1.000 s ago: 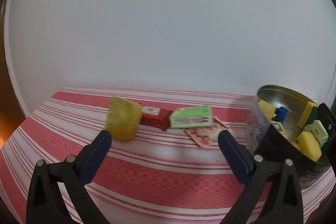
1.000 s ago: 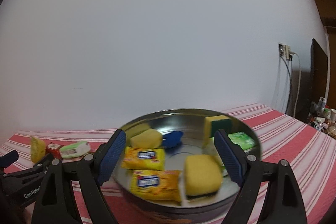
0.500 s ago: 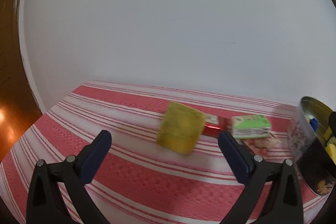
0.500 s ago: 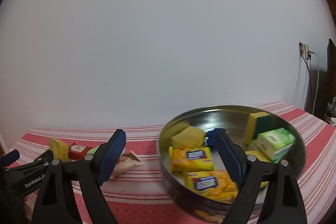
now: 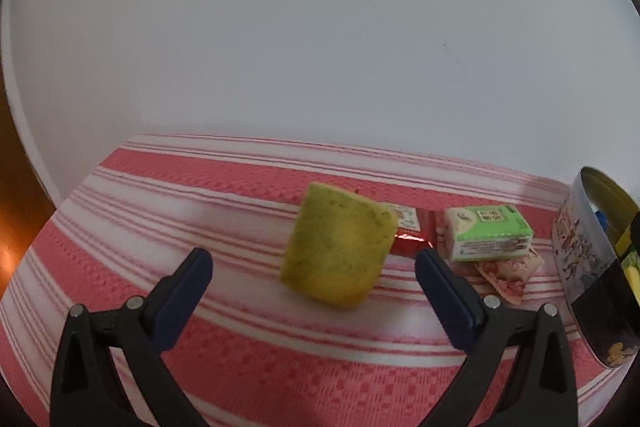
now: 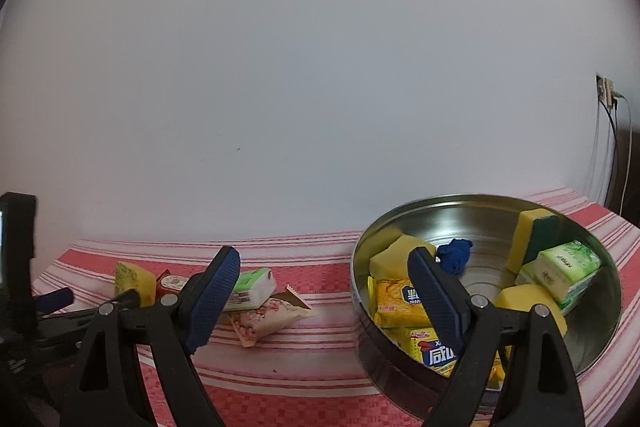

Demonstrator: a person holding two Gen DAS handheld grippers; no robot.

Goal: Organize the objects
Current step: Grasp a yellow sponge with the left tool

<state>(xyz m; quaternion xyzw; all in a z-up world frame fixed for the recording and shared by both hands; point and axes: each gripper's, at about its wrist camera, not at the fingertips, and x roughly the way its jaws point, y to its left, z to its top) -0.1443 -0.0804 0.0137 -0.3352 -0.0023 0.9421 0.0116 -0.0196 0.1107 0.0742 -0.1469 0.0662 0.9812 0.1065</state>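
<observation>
A yellow-green sponge (image 5: 338,247) stands on edge on the red striped cloth (image 5: 240,355), just ahead of my open, empty left gripper (image 5: 312,279). Behind it lie a red packet (image 5: 412,233), a green tissue pack (image 5: 486,233) and a pink snack packet (image 5: 510,273). My right gripper (image 6: 324,287) is open and empty, near the left rim of the round metal tin (image 6: 600,327). The tin holds yellow sponges, yellow packets (image 6: 398,301), a blue object (image 6: 454,255) and a green tissue pack (image 6: 566,267). The loose items also show in the right wrist view: sponge (image 6: 134,277), tissue pack (image 6: 250,287), pink packet (image 6: 266,319).
A white wall runs behind the table. The tin's printed side (image 5: 580,267) stands at the right edge of the left wrist view. A wall socket with cables (image 6: 608,95) is at the far right. The table's left edge drops off near a brown floor (image 5: 12,227).
The left gripper has swung left and closer, so the sponge now sits between its fingers' line. The right gripper has shifted left; the tin has slid toward the right of its view.
</observation>
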